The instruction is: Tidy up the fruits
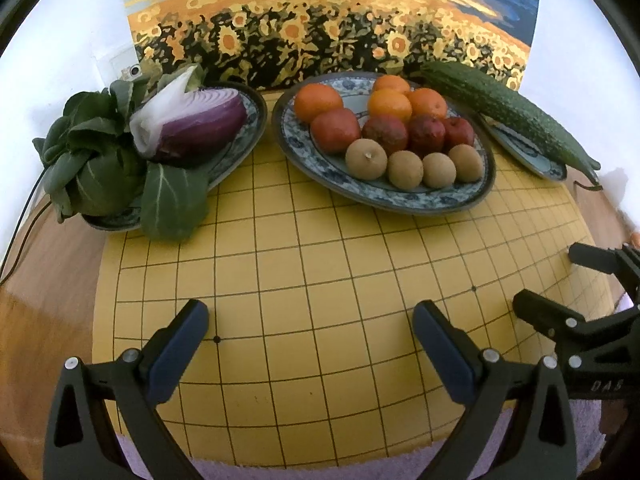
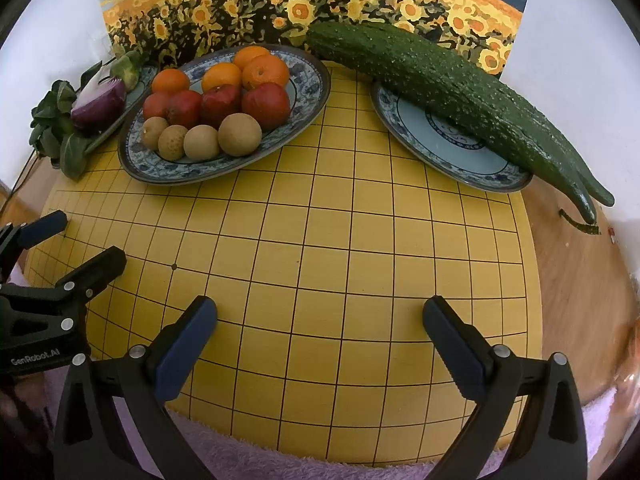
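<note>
A blue-patterned oval plate [image 1: 384,200] [image 2: 180,174] at the back centre holds several oranges [image 1: 318,100] [image 2: 222,76], several red fruits [image 1: 336,130] [image 2: 266,104] and several brown round fruits [image 1: 366,158] [image 2: 240,134], set in rows. My left gripper [image 1: 311,312] [image 2: 86,238] is open and empty, low over the near part of the yellow grid board [image 1: 300,260] [image 2: 340,240]. Just to its right, my right gripper [image 2: 320,306] [image 1: 548,278] is also open and empty. Both stand well short of the fruit plate.
A left plate [image 1: 256,108] carries a cut red onion [image 1: 192,124] [image 2: 100,100] and leafy greens [image 1: 92,160]. A long cucumber [image 1: 508,110] [image 2: 452,84] lies across a right plate [image 1: 532,156] [image 2: 452,148]. A sunflower painting [image 1: 320,20] stands behind. A purple towel [image 2: 240,456] lies at the board's near edge.
</note>
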`<control>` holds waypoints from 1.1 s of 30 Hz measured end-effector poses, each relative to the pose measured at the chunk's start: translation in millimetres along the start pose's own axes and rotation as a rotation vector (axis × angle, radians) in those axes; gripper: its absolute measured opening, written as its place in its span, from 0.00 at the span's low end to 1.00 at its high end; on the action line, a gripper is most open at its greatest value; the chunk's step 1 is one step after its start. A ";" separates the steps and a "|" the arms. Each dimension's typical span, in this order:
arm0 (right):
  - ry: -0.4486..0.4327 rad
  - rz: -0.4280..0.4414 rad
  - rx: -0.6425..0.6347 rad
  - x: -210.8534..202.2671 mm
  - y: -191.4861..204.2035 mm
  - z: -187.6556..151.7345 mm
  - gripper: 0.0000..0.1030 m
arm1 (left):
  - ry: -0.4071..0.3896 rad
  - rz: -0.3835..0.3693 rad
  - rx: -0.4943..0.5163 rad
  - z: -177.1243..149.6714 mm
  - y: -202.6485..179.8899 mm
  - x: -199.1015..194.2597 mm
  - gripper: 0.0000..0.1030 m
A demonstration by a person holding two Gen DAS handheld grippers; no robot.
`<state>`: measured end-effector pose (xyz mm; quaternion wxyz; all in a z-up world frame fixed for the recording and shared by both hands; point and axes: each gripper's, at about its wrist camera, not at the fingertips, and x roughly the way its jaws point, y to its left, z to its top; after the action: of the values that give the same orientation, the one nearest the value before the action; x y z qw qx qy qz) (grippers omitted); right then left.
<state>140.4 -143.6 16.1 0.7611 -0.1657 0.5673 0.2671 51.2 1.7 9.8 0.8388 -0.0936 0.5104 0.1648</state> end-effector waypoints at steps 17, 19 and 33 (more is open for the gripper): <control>-0.072 -0.009 0.008 -4.7 1.7 -9.3 1.00 | -0.043 -0.026 0.039 -3.1 2.5 -1.4 1.00; -0.082 -0.008 0.010 -5.3 1.5 -10.1 1.00 | -0.052 -0.028 0.039 -4.0 2.7 -1.9 1.00; -0.106 -0.006 0.008 -6.8 0.2 -13.1 1.00 | -0.054 -0.032 0.047 -2.3 3.4 -1.3 1.00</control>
<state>128.8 -152.2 18.6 0.7915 -0.1502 0.5268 0.2710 47.5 3.8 9.9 0.8569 -0.0776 0.4895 0.1418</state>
